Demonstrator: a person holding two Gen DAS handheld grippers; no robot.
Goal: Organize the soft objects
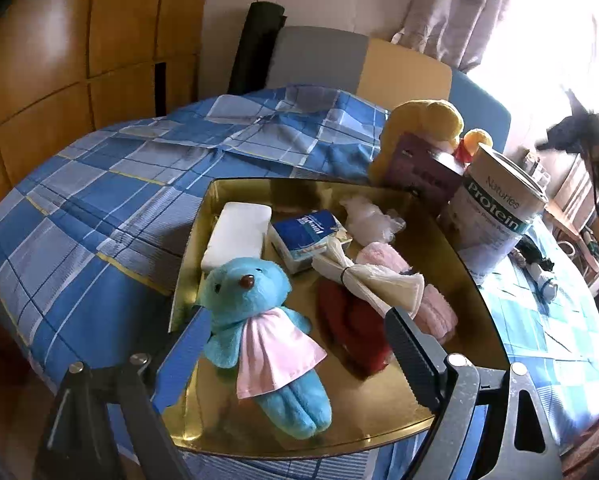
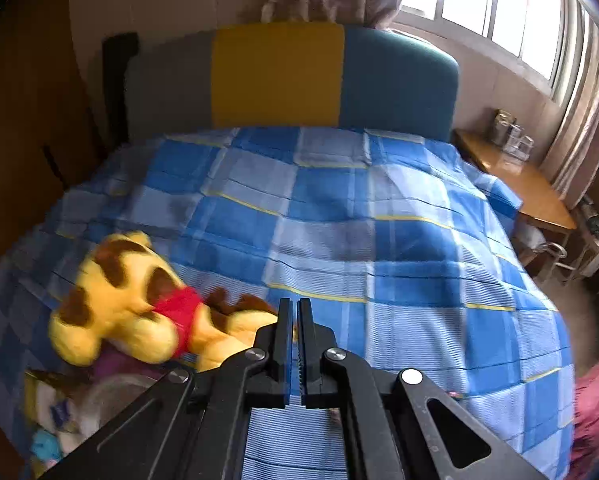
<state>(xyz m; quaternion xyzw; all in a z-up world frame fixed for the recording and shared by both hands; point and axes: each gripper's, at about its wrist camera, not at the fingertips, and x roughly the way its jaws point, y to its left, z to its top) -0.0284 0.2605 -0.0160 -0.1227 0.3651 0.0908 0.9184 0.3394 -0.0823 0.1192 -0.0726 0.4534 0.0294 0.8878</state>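
- Nearest my left wrist camera, the left gripper (image 1: 295,350) has its jaws wide apart, straddling the blue teddy bear (image 1: 259,332) without touching it that I can see.
- That bear wears a pale pink dress and lies on its back at the near end of the gold tray (image 1: 459,280), feet toward me.
- Beyond the bear on the tray I see a white block (image 1: 239,236), a blue-and-white tissue pack (image 1: 309,240) with print too small to read, a clear crinkled wrapper (image 1: 369,216), a tied cream cloth bundle (image 1: 371,280), a red soft item (image 1: 351,328) and a pink knitted roll (image 1: 415,300).
- Just past the tray's far right corner stands a tin (image 1: 495,208) labelled "Nature's Protein", with a maroon box (image 1: 419,168) beside it.
- To the tray's left, the blue checked bedspread (image 1: 119,184) lies open up to the headboard (image 1: 363,64).
- On the right wrist view, the right gripper (image 2: 293,344) has its jaws nearly together; I cannot tell whether they pinch anything.
- Left of those jaws a yellow plush tiger (image 2: 131,300) with brown patches and a red shirt lies on its side, blurred.
- Right of the jaws the bedspread runs open to the wooden side table (image 2: 515,184).
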